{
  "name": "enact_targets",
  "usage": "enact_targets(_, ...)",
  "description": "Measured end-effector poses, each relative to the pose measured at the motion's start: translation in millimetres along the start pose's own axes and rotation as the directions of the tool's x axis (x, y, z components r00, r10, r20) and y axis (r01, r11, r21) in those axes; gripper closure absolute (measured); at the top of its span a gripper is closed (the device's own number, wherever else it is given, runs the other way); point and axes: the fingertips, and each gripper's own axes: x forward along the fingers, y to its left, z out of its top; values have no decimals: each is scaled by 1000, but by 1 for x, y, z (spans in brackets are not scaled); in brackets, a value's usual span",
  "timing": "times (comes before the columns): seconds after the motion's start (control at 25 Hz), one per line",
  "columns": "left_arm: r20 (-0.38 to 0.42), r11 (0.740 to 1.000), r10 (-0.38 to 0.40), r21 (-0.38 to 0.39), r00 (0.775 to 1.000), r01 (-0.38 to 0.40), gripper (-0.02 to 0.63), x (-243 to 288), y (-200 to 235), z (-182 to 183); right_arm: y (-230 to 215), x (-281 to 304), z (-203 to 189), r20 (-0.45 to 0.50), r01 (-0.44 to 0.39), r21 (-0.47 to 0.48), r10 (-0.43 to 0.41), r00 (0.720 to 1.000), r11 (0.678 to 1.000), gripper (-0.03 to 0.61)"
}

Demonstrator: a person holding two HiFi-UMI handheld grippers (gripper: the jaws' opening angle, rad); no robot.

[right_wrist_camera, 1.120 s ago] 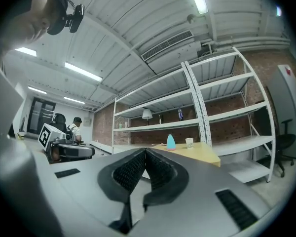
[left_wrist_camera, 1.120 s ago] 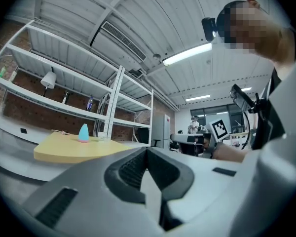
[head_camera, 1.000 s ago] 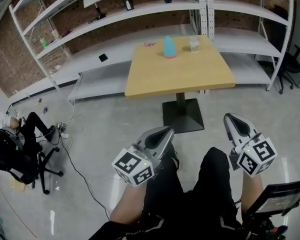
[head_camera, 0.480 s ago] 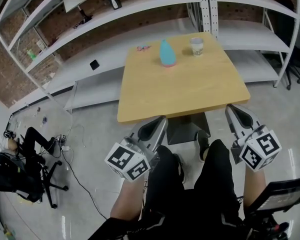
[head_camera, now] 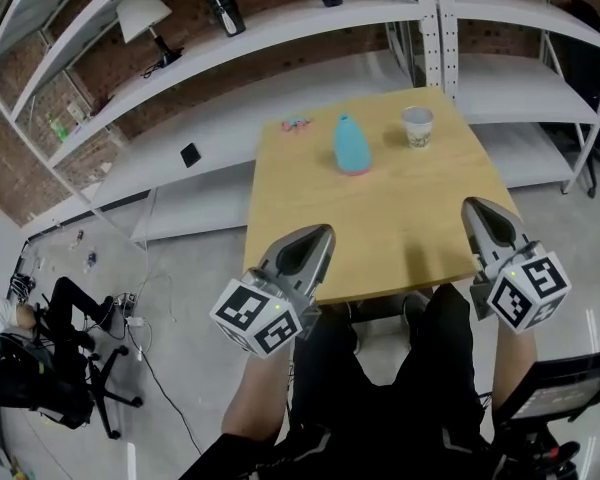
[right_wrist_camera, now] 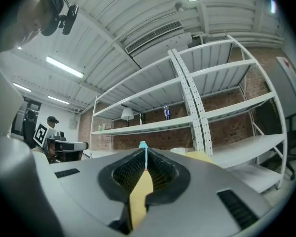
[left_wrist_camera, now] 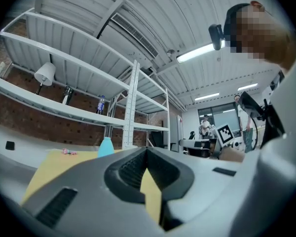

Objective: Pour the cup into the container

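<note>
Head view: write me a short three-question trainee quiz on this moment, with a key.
1. True or false: the right gripper is shut on the cup.
2. Which stands nearest the table's far right corner? A. the cup B. the teal container C. the small pink item
3. Fill in: the left gripper holds ___ between its jaws.

Key: 1 false: its jaws are shut on nothing, well short of the cup. 2 A. 3 nothing.
</note>
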Motion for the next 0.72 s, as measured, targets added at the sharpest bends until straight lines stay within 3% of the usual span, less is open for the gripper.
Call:
enact_targets(0.36, 9, 1000, -13, 16, 1000, 13, 614, 47, 67, 9, -29, 84, 6, -20, -1, -46, 0, 1000, 999, 571)
enact_targets(0.6, -17, 999, -19, 45, 1000, 20, 614, 75, 104, 16, -53, 134, 4, -60, 26, -63, -30, 998, 998, 462)
enact_targets(0.72, -45, 999, 12, 47, 999, -10, 614, 86, 129, 7, -68, 158, -8, -98, 40, -46, -44, 994, 998, 366)
